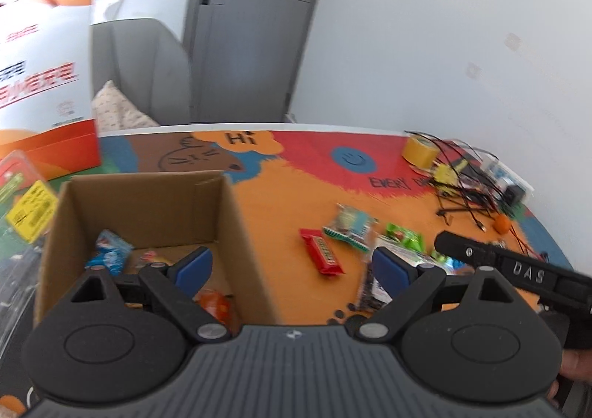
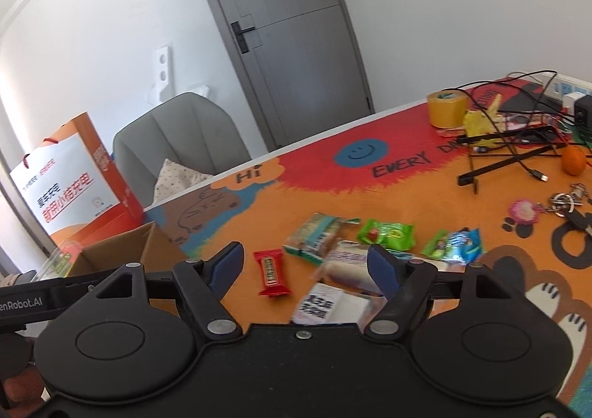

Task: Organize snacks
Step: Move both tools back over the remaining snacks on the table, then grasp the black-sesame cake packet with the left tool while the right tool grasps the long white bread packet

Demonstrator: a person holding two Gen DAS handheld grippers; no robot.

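Observation:
An open cardboard box (image 1: pixel 236 233) stands on the colourful mat, holding a blue snack packet (image 1: pixel 109 251) and an orange one (image 1: pixel 216 305). My left gripper (image 1: pixel 292 268) is open and empty, straddling the box's right wall. Loose snacks lie to the right: a red bar (image 1: pixel 322 251) (image 2: pixel 271 271), a teal-and-white pack (image 1: pixel 349 227) (image 2: pixel 318 238), a green pack (image 1: pixel 405 236) (image 2: pixel 386 234). My right gripper (image 2: pixel 306 270) is open and empty above a pale pack (image 2: pixel 346 266) and a white labelled pack (image 2: pixel 325 305). The box corner (image 2: pixel 122 251) also shows in the right wrist view.
An orange-and-white paper bag (image 1: pixel 44 84) (image 2: pixel 70 181) stands behind the box. A yellow tape roll (image 2: pixel 446 109), tangled black cables (image 2: pixel 518 144), a small orange (image 2: pixel 574 160) and keys (image 2: pixel 566 201) lie at the far right. A grey chair (image 2: pixel 177 136) stands behind the table.

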